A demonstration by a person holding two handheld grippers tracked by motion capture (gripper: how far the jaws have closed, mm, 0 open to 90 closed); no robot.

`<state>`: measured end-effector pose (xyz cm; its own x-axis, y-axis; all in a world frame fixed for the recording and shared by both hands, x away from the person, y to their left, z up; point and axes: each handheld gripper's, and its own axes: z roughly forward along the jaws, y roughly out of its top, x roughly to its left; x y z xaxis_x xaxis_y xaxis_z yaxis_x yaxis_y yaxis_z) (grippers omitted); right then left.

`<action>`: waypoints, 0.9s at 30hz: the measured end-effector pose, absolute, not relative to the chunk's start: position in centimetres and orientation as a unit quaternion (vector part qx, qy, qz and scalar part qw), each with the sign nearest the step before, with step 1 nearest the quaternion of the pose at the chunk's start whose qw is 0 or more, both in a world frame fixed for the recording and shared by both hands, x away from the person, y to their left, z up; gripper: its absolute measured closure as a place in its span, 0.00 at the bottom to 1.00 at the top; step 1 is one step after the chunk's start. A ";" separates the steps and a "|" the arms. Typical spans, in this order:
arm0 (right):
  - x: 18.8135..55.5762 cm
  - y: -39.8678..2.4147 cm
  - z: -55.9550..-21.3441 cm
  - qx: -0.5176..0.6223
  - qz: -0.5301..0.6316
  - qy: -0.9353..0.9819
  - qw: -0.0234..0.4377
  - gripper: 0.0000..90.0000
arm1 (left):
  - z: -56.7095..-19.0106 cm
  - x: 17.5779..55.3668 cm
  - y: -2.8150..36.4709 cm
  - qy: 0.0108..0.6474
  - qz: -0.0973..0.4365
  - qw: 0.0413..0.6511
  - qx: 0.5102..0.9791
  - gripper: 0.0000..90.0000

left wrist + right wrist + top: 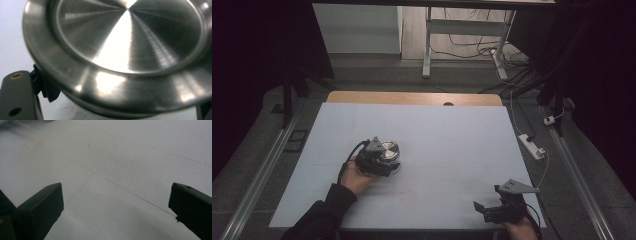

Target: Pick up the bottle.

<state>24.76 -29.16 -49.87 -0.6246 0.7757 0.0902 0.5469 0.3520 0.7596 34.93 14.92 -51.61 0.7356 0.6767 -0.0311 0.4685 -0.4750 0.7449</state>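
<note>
Steel lid (389, 148), round and brushed, sits left of centre on the white counter (452, 150), and the left hand-held gripper (382, 162) is closed on its near edge. In the left gripper view the lid (130, 50) is so close that its far rim is cut off by the top of the frame and its right edge runs out of the picture; what lies beneath it is mostly hidden, just a pale band under the rim, so whether it caps a pot or a cup is hard to tell. One black jaw shows at the lower left of that view, tucked under the rim (the other is barely a sliver at the lower right corner), so the pinch on the lid's edge is more felt than seen. From the high view the gripper's body and the person's left hand (357, 177) cover the lid's near half. The right hand-held gripper (486, 209) rests well apart at the counter's near right corner, its jaws spread wide over bare white surface with nothing between them; the right hand is cut off by the bottom edge.
</note>
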 end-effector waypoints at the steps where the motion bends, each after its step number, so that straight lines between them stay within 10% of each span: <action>1: 24.8 -29.2 -49.9 0.408 0.397 0.809 0.144 0.00 | -51.6 34.9 14.9 0.339 0.135 0.385 0.848 0.17; 27: 24.8 -29.2 -49.9 0.409 0.400 0.807 0.144 0.00 | -47.5 34.9 13.0 0.295 0.113 0.401 0.860 0.17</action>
<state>24.77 -29.21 -49.86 -0.6232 0.7763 0.0946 0.5461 0.3455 0.7632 34.88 13.03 -47.51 0.8003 0.5981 -0.0425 0.4166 -0.5037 0.7568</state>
